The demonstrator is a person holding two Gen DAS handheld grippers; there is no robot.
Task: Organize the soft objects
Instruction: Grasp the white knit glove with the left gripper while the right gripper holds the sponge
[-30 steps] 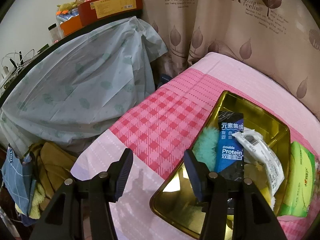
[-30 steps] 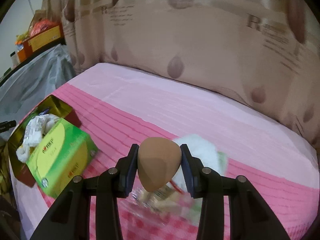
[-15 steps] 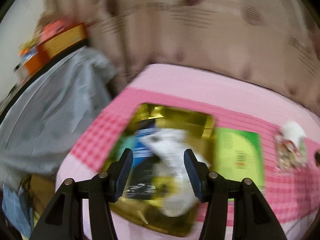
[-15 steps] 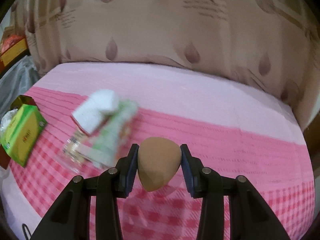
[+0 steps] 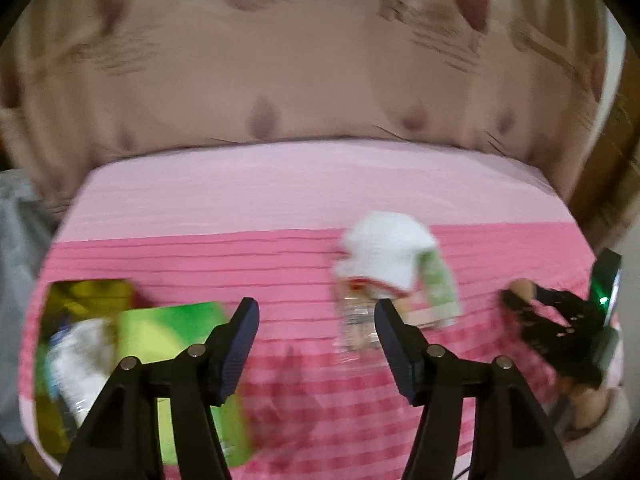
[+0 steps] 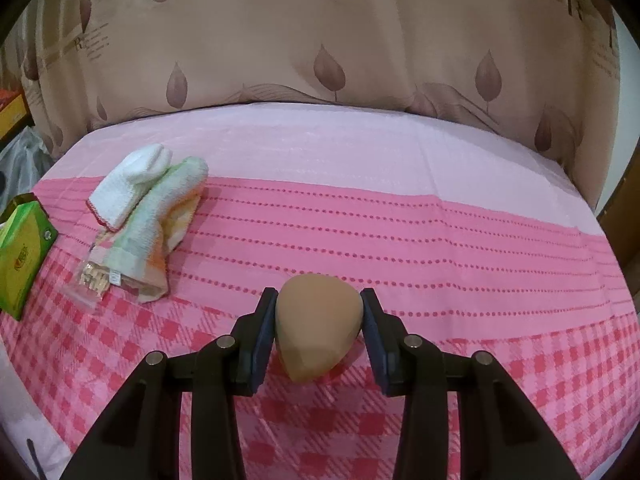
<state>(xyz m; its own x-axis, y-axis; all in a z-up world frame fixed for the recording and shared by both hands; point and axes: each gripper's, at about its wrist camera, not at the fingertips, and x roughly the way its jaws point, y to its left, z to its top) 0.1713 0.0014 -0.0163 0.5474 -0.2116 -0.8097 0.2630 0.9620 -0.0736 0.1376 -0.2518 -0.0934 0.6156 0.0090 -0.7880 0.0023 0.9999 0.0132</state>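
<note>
My right gripper (image 6: pixel 319 297) is shut on a tan teardrop-shaped sponge (image 6: pixel 318 328), held just above the pink checked bedspread (image 6: pixel 440 240). To its left lie a rolled white towel (image 6: pixel 128 188) and a green towel (image 6: pixel 160 216) over an orange one, with a clear plastic bag (image 6: pixel 94 280) at their near end. The left wrist view is blurred. There my left gripper (image 5: pixel 315 304) has its jaws opening with nothing between them. It hovers just left of the white towel (image 5: pixel 388 256) and the bag (image 5: pixel 356 320). The right gripper (image 5: pixel 520 296) shows at the right edge.
A green tissue box (image 5: pixel 172 332) lies left of my left gripper, against a gold tray (image 5: pixel 88 292) that holds packets. The box (image 6: pixel 24 248) is at the far left in the right wrist view. A leaf-print curtain (image 6: pixel 320 40) hangs behind the bed. A hand (image 5: pixel 592 404) holds the right gripper.
The left wrist view swung right, from over the gold tray to the towels, and its jaws stand wider. My right gripper carried the sponge right and lower, away from the towels.
</note>
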